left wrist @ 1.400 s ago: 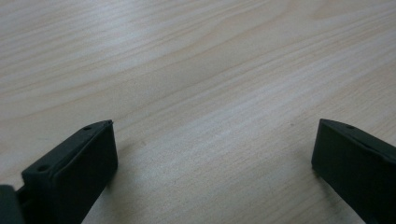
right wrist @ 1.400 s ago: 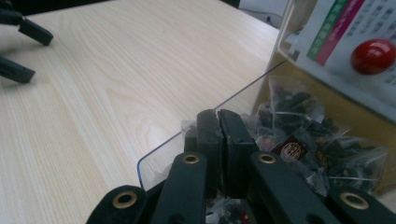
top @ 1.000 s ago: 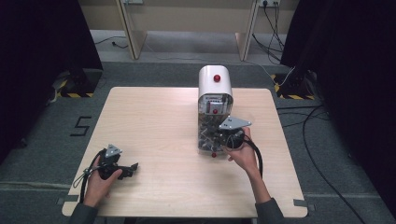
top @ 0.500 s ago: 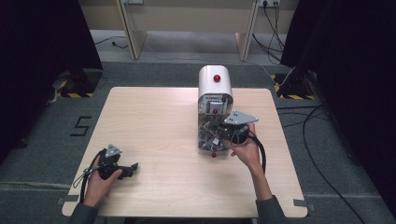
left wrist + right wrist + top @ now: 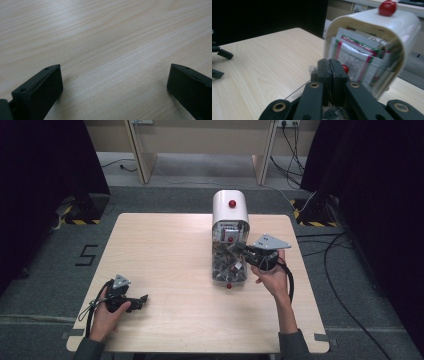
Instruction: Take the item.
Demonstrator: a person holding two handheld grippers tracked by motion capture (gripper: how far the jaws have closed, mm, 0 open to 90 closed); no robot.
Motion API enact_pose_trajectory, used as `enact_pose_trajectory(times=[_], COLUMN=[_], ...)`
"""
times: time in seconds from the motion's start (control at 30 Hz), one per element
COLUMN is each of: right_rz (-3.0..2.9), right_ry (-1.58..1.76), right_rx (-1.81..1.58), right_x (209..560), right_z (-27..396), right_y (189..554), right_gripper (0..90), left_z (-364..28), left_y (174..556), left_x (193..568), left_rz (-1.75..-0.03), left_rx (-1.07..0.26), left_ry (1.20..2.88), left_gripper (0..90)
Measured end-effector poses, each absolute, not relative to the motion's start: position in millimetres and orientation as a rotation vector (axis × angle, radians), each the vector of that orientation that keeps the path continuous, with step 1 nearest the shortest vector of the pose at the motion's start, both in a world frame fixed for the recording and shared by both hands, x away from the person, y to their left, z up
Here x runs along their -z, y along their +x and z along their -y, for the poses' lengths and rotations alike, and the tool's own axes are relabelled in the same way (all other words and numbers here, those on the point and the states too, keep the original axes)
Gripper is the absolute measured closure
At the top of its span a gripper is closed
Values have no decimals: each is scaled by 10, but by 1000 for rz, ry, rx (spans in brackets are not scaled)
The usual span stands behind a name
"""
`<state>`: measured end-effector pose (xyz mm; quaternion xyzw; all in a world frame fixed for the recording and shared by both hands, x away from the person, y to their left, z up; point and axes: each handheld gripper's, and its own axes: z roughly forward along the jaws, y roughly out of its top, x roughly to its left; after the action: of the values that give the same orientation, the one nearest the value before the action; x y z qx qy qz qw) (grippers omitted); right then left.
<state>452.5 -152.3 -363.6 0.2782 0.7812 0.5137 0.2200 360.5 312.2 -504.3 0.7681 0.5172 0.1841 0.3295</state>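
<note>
The wooden tabletop point(image 5: 165, 250) carries a white arched box point(image 5: 230, 210) right of centre – a mailbox-like shell with a red knob on top, its long axis running away from the person, the open end facing them. Its clear door point(image 5: 229, 269) lies folded down flat, likely light, stiff and slippery; the small red knob point(image 5: 228, 285) at its near edge seems the best hold. Papers point(image 5: 359, 56) stand inside. The right gripper point(image 5: 332, 71) has its jaws pressed together beside the door – whether anything is pinched is unclear. The left gripper point(image 5: 141, 301) rests near the front-left edge, jaws spread
</note>
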Motion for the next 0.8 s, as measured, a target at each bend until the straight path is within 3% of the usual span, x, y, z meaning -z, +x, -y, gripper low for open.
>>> enact_pose_trajectory(times=[0.8], right_rz=[-1997], right_ry=[926], right_rx=[-1357], right_x=[3547], right_z=[2126], right_y=[4568], right_gripper=[885], left_z=[-3123], left_y=[3606], left_x=[5043], left_rz=[-1353], left_rx=[-482], left_ry=[2010], left_gripper=[0])
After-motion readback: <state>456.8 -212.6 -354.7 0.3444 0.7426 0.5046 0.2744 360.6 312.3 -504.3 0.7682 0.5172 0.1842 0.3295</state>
